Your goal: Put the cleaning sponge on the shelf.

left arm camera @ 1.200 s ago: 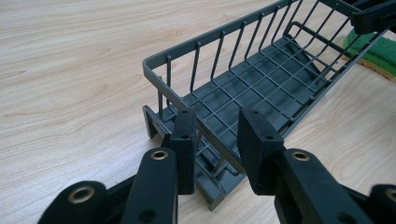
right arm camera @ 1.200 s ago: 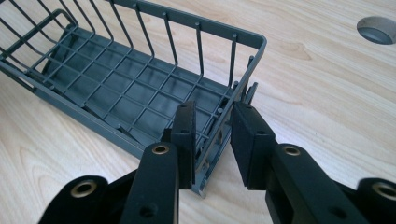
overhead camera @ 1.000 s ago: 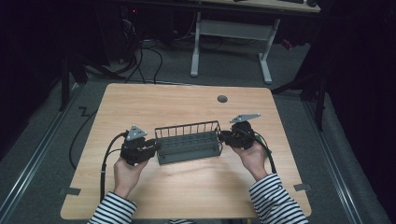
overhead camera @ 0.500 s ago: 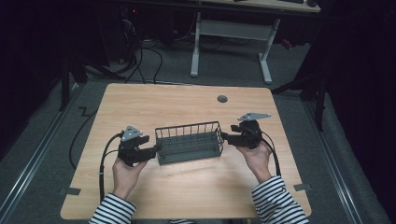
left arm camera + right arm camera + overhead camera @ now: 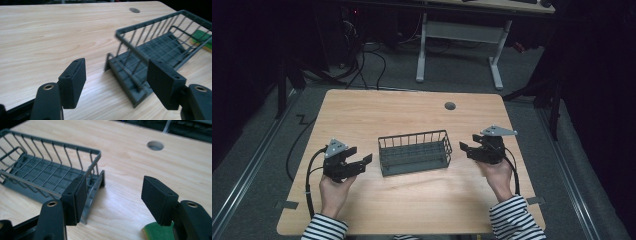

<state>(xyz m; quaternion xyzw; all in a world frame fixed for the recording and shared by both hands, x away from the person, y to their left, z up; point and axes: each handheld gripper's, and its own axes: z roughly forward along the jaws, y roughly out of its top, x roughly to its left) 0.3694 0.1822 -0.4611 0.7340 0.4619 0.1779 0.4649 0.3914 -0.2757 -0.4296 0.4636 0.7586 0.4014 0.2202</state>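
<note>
I am looking down into a dim room with a grey floor, cables, and the white legs of a second desk (image 5: pixel 457 47) far behind the basket. In front of me is a light wooden surface (image 5: pixel 412 115) with rounded corners.

At the middle of that surface sits a dark grey wire basket (image 5: pixel 414 152), a long, low rectangle with upright wire sides and a slatted base. It stands flat and upright, and nothing touches it. In the left gripper view the basket (image 5: pixel 150 52) lies ahead and to the right of my jaws; in the right gripper view the basket (image 5: pixel 47 167) lies ahead and to the left.

My left tongs (image 5: pixel 362 162) rest just beside the basket's left end, apart from it, held in my left hand (image 5: pixel 334 192). Their jaws stand wide apart with bare wood between them.

My right tongs (image 5: pixel 466 149) sit near the basket's right end, also apart from it, held in my right hand (image 5: pixel 498 175). Their jaws are spread wide too, holding nothing.

Both my sleeves are striped black and white.

Behind the basket, toward the far edge, is a small round grey hole (image 5: pixel 450 106) in the wood. Something small and green (image 5: pixel 202 36) shows beyond the basket's far end in the left gripper view; I cannot tell what it is.
</note>
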